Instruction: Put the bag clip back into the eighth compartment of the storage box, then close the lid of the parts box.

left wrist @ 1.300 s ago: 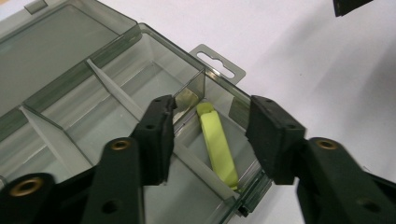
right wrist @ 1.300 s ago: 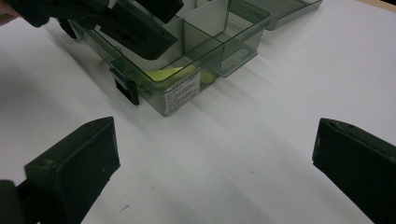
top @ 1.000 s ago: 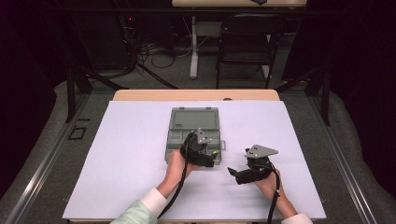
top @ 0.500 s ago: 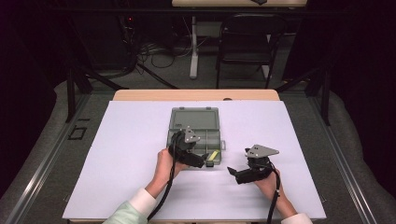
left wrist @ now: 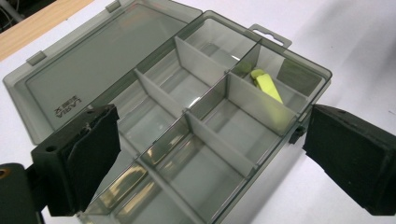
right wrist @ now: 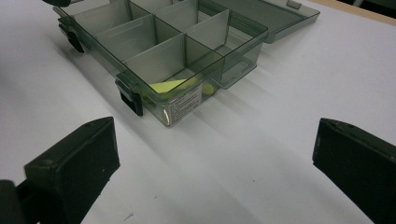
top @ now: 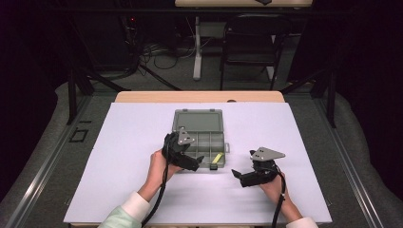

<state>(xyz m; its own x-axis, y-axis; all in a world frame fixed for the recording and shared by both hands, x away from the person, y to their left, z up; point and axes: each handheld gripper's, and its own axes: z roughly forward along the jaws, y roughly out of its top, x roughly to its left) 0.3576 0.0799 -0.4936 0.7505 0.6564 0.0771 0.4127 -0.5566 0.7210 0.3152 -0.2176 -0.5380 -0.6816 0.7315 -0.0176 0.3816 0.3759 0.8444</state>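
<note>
A grey see-through compartment box lies on the white table with its lid folded flat to the far side. A small yellow piece rests in its near right compartment, also seen as the yellow piece and the yellow piece. My left gripper hovers over the box's near left part, open and empty. In the left gripper view its jaws straddle the box. My right gripper stands open and empty to the right of the box, facing the box.
A white sheet covers the table, with a wooden edge at the back. Two black latches stick out from the box's near wall. A chair and cables stand beyond the table.
My left gripper has shifted left and slightly back towards the person over the box's near edge. The right gripper has stayed where it was.
</note>
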